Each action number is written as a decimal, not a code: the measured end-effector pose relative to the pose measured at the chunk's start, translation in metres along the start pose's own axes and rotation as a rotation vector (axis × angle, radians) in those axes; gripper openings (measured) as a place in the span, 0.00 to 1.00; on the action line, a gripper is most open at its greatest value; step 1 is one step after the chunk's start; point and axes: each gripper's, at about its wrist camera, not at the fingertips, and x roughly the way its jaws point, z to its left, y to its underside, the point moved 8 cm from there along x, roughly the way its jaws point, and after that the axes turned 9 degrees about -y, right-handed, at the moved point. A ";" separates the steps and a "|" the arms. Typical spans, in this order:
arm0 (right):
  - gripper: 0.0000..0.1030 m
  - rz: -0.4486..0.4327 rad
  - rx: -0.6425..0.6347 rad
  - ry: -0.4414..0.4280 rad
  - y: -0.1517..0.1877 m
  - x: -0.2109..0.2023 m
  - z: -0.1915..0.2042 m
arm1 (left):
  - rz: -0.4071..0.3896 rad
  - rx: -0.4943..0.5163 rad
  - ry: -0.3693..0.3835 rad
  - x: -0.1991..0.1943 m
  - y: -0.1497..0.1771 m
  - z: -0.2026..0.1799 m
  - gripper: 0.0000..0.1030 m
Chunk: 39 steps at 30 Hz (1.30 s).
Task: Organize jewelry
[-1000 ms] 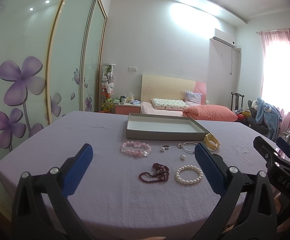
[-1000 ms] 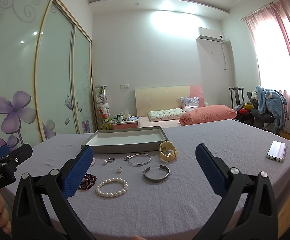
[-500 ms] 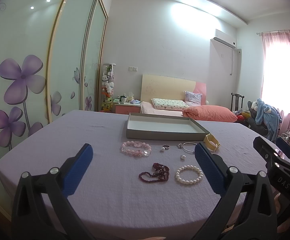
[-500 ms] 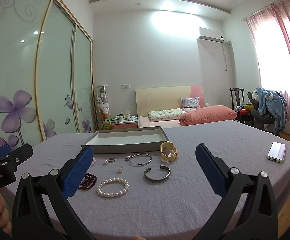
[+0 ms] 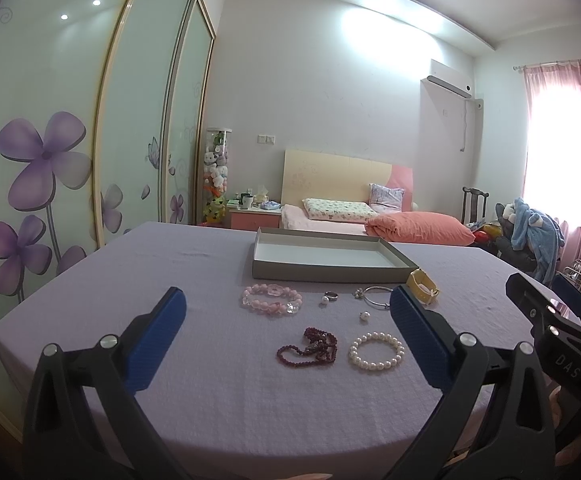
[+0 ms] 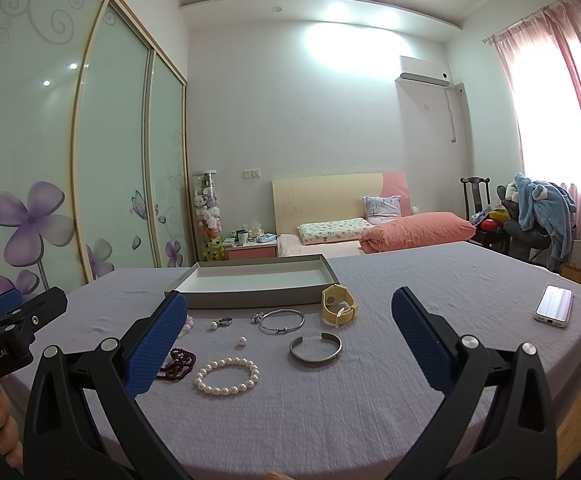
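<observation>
An empty grey tray (image 5: 330, 274) (image 6: 250, 298) stands at the far middle of the purple table. In front of it lie a pink bead bracelet (image 5: 272, 299), a dark red bead strand (image 5: 308, 347) (image 6: 178, 365), a pearl bracelet (image 5: 376, 351) (image 6: 226, 376), a ring (image 5: 330, 295) (image 6: 225, 322), a loose pearl (image 5: 364, 315) (image 6: 241, 341), a thin silver bangle (image 6: 281, 321), a silver cuff (image 6: 315, 350) and a yellow watch (image 5: 422, 292) (image 6: 338, 305). My left gripper (image 5: 286, 332) and right gripper (image 6: 288, 340) are open, empty, held near the table's front edge.
A white phone (image 6: 553, 311) lies at the table's right side. The purple cloth (image 5: 170, 272) covers the whole table. Wardrobe doors stand left, a bed behind, a chair with a blue robe (image 6: 542, 216) at the right.
</observation>
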 end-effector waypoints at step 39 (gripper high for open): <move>0.98 0.106 0.011 0.026 0.016 0.033 -0.015 | 0.064 -0.017 0.006 0.026 0.007 0.000 0.96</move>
